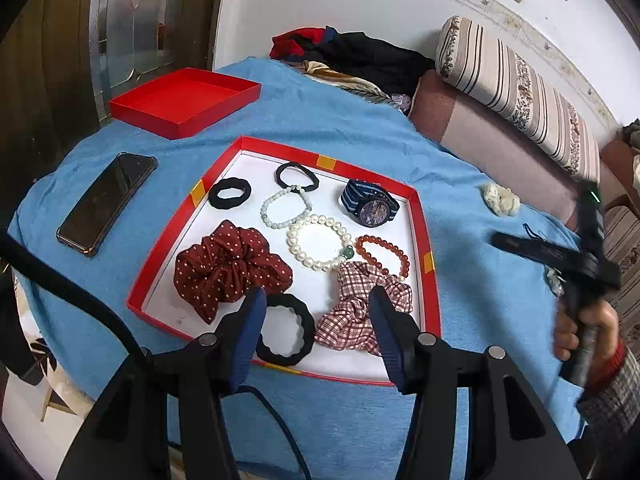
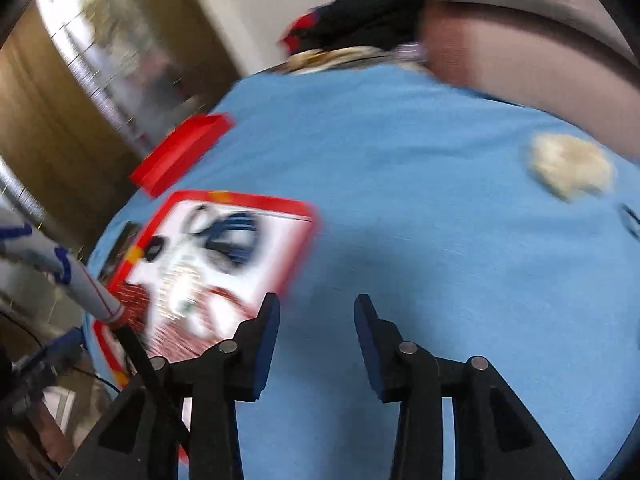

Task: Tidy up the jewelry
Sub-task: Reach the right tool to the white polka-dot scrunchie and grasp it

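Observation:
A red tray (image 1: 421, 216) with a white floor lies on the blue cloth. In it are a blue watch (image 1: 370, 204), a pearl bracelet (image 1: 298, 250), an orange bead bracelet (image 1: 384, 248), a pale green bracelet (image 1: 272, 210), two black hair ties at the back, a red dotted scrunchie (image 1: 224, 264), a checked scrunchie (image 1: 356, 316) and a wavy black hair tie (image 1: 306, 330). My left gripper (image 1: 318, 292) hovers open over the tray's front, holding nothing. My right gripper (image 2: 317, 299) is open and empty over bare cloth right of the blurred tray (image 2: 240, 200). A cream scrunchie (image 2: 568, 168) lies loose on the cloth.
A red lid (image 1: 184, 100) and a dark phone (image 1: 106, 202) lie left of the tray. A pile of clothes (image 1: 360, 56) sits at the back, with a striped cushion (image 1: 520, 92) on a sofa to the right. A hand (image 1: 588, 328) holds the right tool.

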{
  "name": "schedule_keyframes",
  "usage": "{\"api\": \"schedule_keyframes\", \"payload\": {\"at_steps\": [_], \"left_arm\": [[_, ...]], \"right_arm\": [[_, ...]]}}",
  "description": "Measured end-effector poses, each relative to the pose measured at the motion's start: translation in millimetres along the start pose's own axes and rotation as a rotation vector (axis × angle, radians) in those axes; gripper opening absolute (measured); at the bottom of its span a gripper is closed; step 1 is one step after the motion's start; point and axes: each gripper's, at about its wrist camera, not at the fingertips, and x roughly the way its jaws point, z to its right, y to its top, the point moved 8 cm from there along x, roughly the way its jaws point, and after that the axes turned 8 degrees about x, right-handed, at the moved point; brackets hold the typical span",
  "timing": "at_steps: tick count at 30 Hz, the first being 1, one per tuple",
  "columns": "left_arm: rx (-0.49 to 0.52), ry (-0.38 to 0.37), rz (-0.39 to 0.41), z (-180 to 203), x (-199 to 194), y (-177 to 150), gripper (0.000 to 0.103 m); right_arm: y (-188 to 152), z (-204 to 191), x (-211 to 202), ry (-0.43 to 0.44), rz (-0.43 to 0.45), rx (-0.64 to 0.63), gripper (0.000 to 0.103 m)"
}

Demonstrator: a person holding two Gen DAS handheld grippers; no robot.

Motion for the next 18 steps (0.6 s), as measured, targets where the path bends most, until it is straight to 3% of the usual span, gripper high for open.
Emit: {"api": "schedule_keyframes", "payload": {"at_steps": [5, 8, 10, 18], "left_arm": [[-0.004, 0.040, -0.004, 3, 1, -3, 0.053], [-0.027, 0.046, -0.001, 4, -2, -4, 0.053], [-0.045, 0.052, 0.006, 3, -5, -3, 0.053], [-0.132, 0.151, 0.032, -27, -29, -2, 0.053]], "right_arm": [[-17, 158, -65, -0.236, 0.053, 0.199, 0.045], [-17, 218, -96, -0.330, 0.114, 0.284, 0.052], [-13, 242, -106, -0.360, 0.141, 0.314, 0.065], [5, 268, -69, -0.488, 0.097, 0.271, 0.067]]}}
